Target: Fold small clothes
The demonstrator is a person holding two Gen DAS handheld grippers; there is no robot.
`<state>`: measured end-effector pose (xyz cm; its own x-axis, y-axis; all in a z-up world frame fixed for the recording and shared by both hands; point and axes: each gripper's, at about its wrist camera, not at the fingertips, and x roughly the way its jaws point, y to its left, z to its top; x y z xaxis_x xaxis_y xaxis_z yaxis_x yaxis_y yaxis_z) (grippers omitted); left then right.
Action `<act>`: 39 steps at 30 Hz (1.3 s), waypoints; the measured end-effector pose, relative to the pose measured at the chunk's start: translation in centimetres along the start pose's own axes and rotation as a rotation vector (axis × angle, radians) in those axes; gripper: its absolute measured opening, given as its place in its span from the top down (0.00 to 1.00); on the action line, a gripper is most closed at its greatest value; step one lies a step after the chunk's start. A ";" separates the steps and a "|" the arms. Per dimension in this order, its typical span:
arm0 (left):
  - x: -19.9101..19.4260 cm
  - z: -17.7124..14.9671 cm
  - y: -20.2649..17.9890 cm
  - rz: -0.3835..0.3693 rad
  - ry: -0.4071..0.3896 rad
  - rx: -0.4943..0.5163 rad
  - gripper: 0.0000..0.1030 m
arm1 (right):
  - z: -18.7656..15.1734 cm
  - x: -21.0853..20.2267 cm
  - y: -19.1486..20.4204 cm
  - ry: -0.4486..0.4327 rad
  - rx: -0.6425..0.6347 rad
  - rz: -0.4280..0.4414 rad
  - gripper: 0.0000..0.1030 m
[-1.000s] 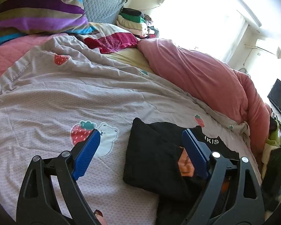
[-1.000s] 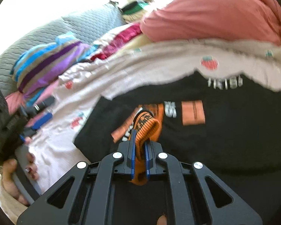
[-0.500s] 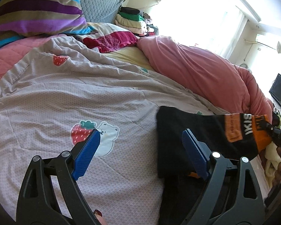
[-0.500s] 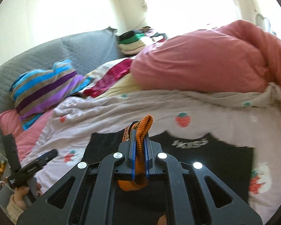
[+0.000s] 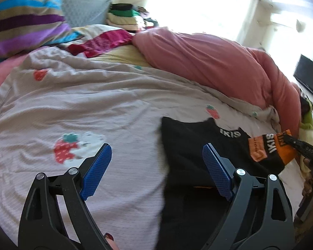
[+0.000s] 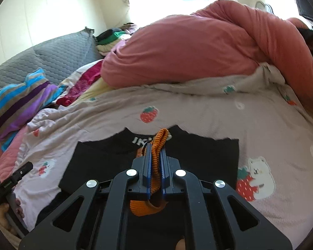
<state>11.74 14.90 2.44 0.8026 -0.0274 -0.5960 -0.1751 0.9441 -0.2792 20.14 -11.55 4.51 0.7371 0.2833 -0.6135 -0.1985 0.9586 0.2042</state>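
A small black garment point(image 5: 189, 145) with white "IKIS" lettering and orange panels lies on the grey strawberry-print bedspread point(image 5: 83, 104). It also shows in the right wrist view point(image 6: 106, 166). My right gripper point(image 6: 155, 154) is shut on the garment's orange ribbed cuff point(image 6: 159, 141) and holds it lifted above the black cloth. In the left wrist view that gripper point(image 5: 298, 145) holds the orange end point(image 5: 281, 150) out at the right. My left gripper point(image 5: 156, 164) is open and empty, low over the bedspread at the garment's left edge.
A bulky pink duvet point(image 5: 208, 62) lies along the far side of the bed. A striped pillow point(image 5: 20, 25) and grey quilted headboard point(image 6: 52, 56) are at the left. Folded clothes point(image 5: 125, 16) are stacked at the back. A dark screen point(image 5: 308, 77) is at the right.
My right gripper has pulled the orange cuff out to the right and back, unfolding the black garment so it lies flatter. My left gripper has stayed open in much the same place.
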 end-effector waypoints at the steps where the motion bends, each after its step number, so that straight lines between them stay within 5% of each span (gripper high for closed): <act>1: 0.2 0.1 -0.6 -0.015 0.005 0.006 0.21 | -0.2 0.0 -0.2 0.003 0.006 -0.002 0.94; 17: 6.7 0.8 -9.8 -0.076 0.174 0.147 0.21 | -2.4 1.2 -2.4 0.062 -0.010 -0.063 0.93; 20: 7.7 0.5 -10.3 -0.074 0.196 0.160 0.21 | -2.5 0.9 -3.4 0.046 0.010 -0.110 0.77; 27: 9.2 -0.8 -10.9 -0.062 0.226 0.209 0.21 | -3.0 -0.3 -4.7 0.027 0.025 -0.153 0.65; 31: 10.6 -1.9 -10.5 -0.065 0.285 0.230 0.30 | -3.5 0.2 -3.4 0.053 -0.008 -0.138 0.51; 34: 12.1 -3.4 -9.4 -0.052 0.354 0.233 0.30 | -4.0 1.1 -1.6 0.078 -0.058 -0.109 0.50; 39: 11.6 -3.6 -8.9 -0.065 0.351 0.239 0.30 | -4.3 2.5 2.2 0.111 -0.154 -0.053 0.50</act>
<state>20.57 4.98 -4.75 0.5577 -0.1602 -0.8145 0.0392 0.9852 -0.1670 18.78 -8.64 0.15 0.6747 0.2257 -0.7027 -0.2638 0.9629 0.0559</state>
